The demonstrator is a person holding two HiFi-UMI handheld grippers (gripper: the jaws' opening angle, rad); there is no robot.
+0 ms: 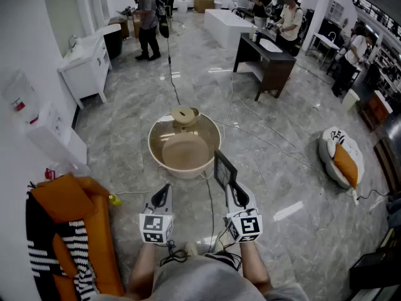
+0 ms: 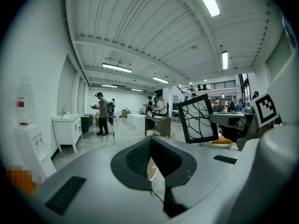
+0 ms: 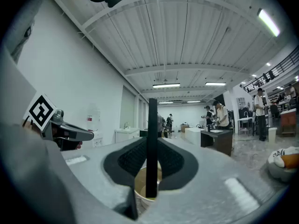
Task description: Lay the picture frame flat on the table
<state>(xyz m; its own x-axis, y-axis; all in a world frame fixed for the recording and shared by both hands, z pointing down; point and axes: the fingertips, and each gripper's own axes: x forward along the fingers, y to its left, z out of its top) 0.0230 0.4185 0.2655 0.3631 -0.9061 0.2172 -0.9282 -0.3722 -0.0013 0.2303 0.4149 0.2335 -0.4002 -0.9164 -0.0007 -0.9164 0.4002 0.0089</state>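
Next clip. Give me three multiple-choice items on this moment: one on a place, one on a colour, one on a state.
1. Where is the picture frame?
A) flat on the tabletop
B) in the right tool
C) on the floor

2. What colour is its border?
A) black
B) white
C) orange

3. How is the frame oriented?
A) upright
B) lying flat
C) face down

Answers:
1 B: the right gripper view shows the jaws clamped on its edge.
2 A: the left gripper view shows a dark border round a pale print.
3 A: it rises from the tool beside the round table, not yet laid down.
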